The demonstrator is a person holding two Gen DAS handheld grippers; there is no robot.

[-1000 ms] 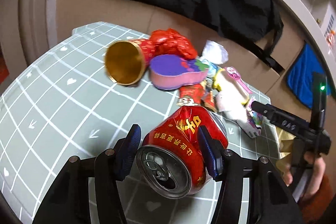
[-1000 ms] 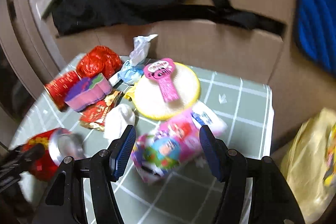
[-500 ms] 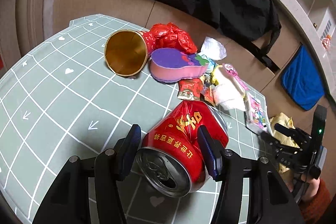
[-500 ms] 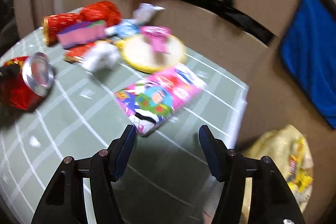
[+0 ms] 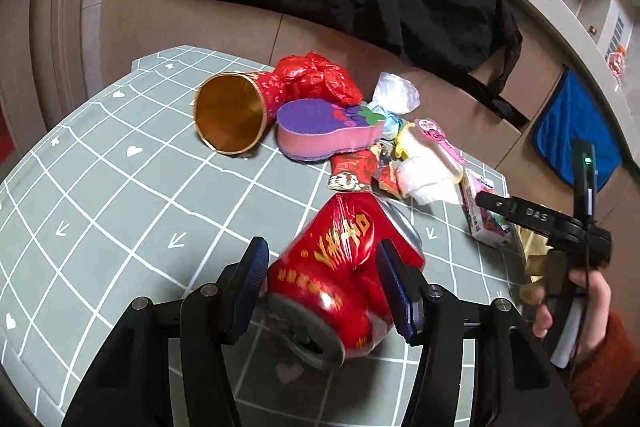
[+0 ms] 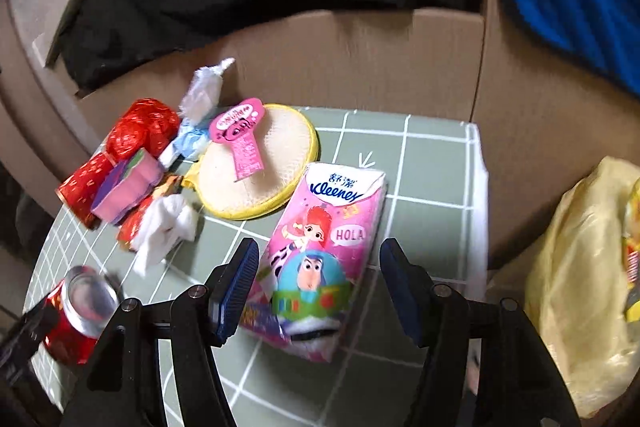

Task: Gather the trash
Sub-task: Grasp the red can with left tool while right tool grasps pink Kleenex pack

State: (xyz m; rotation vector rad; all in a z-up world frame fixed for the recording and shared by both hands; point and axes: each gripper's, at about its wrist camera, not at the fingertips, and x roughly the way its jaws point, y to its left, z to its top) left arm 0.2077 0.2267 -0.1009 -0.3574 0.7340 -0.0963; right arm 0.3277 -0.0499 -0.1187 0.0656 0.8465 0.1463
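So the left gripper has a crushed red can clamped between its blue pads, pull-tab end facing the camera, held just over the green grid tablecloth. The right gripper is spread wide around a pink tissue pack lying flat near the table's corner – the pack sits between the pads, but there's a gap on the right side, so nothing's squeezed.

The rest of the trash is piled toward the far edge of the table: a red cup with a gold inside on its side, a scrunched red plastic bag behind it, a purple and pink sponge, a round yellow-rimmed pad with a pink tag on it, a crumpled white tissue and a red wrapper.

Off the right side of the table there's a yellow plastic bag – well, what I can see of it. A hand in a rust-coloured sleeve holds the right gripper's handle in the left view.
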